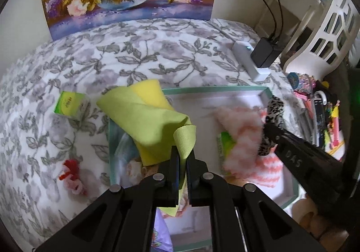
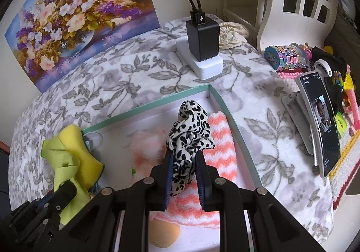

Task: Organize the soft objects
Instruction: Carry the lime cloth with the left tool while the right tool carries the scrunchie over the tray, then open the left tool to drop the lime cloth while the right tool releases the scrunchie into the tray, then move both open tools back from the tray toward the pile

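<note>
Pinching a corner of the lime-green cloth (image 1: 148,117), the left gripper (image 1: 182,153) holds it above the left end of the mint-rimmed box (image 1: 216,89), its soft folds draped against a yellow sponge (image 1: 147,92). The right gripper (image 2: 184,162) has its fingers (image 2: 168,175) clamped on a crumpled leopard-print scarf (image 2: 191,130), which rises over a coral-and-white striped fuzzy towel (image 2: 221,137) lying inside the box's right end, on the floral-covered counter (image 1: 135,54).
</note>
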